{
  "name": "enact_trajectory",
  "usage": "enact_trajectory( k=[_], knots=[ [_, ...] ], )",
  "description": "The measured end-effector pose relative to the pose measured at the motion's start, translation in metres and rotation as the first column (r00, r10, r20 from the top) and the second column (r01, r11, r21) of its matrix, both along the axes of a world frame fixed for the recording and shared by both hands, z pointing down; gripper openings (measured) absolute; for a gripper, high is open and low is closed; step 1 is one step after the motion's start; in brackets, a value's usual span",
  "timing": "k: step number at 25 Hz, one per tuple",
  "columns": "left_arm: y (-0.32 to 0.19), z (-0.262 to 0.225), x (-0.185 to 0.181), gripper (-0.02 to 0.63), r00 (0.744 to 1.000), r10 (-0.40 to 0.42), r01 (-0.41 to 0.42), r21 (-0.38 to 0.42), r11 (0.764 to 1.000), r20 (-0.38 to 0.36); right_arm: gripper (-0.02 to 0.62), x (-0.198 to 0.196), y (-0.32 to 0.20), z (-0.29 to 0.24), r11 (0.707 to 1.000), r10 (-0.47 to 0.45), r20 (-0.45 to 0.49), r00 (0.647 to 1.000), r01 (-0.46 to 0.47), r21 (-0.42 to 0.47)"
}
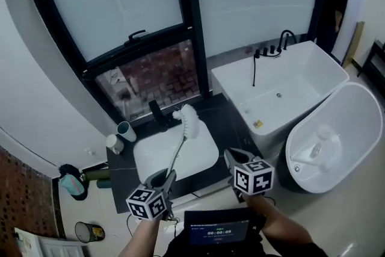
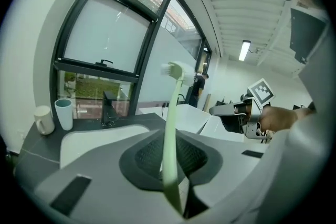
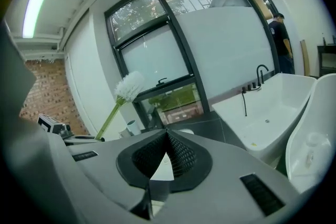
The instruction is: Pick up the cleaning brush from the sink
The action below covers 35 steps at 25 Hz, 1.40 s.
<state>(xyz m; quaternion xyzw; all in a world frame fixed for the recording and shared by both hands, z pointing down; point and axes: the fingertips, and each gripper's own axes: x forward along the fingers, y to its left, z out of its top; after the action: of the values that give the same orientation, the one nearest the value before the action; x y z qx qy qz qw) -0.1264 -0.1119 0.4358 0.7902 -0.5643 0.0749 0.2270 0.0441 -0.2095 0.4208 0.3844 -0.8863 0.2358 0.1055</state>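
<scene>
Bathroom showroom sort of setup, big dark-framed window along the far side. So, the left tool has its jaws clamped down on the pale green handle of the cleaning brush, gripping it near the bottom end. The handle runs up and away from the jaws, with the white bristle head at the far tip, up in the air over the far edge of the sink, not lying in it. In the left gripper view the brush stands almost straight up between the pads. The right tool is just to the right, jaws closed tip to tip with nothing in them, not touching the brush.

Under both is the white sink, set in a dark bench, with a black faucet at its far edge. Left of the sink sit a teal cup and a white cup, side by side. Off to the right are a rectangular white bathtub and an oval tub beside it.
</scene>
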Motion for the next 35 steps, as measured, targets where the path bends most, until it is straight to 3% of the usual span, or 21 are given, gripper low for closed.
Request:
enact_trajectory(
  k=[4,8,13,17,25,35],
  knots=[
    [0.037,-0.025,0.007,0.064,0.998,-0.062,0.061,0.054,0.997,0.018,-0.003,0.013,0.025,-0.012,0.999,-0.015,-0.011,1.000,0.016,0.039],
    [0.082,-0.042,-0.019,0.064,0.990,-0.135,0.129,0.111,0.985,0.043,-0.003,-0.003,0.064,-0.023,0.996,-0.038,0.049,0.998,0.034,0.080],
    [0.126,-0.060,-0.047,0.064,0.981,-0.157,0.134,0.193,0.972,0.110,-0.003,-0.026,0.105,-0.032,0.993,-0.048,0.072,0.996,0.040,0.111],
    [0.166,-0.078,-0.053,0.064,0.966,-0.222,0.182,0.258,0.949,0.135,-0.003,-0.025,0.146,-0.037,0.986,-0.085,0.076,0.993,0.073,0.148],
    [0.232,-0.091,-0.046,0.064,0.937,-0.333,0.293,0.281,0.914,0.106,-0.005,0.004,0.188,-0.072,0.950,-0.140,0.068,0.988,0.114,0.290],
    [0.277,-0.092,-0.060,0.064,0.891,-0.439,0.382,0.329,0.864,0.120,-0.005,-0.008,0.218,-0.073,0.929,-0.209,0.097,0.973,0.167,0.331]
  ],
)
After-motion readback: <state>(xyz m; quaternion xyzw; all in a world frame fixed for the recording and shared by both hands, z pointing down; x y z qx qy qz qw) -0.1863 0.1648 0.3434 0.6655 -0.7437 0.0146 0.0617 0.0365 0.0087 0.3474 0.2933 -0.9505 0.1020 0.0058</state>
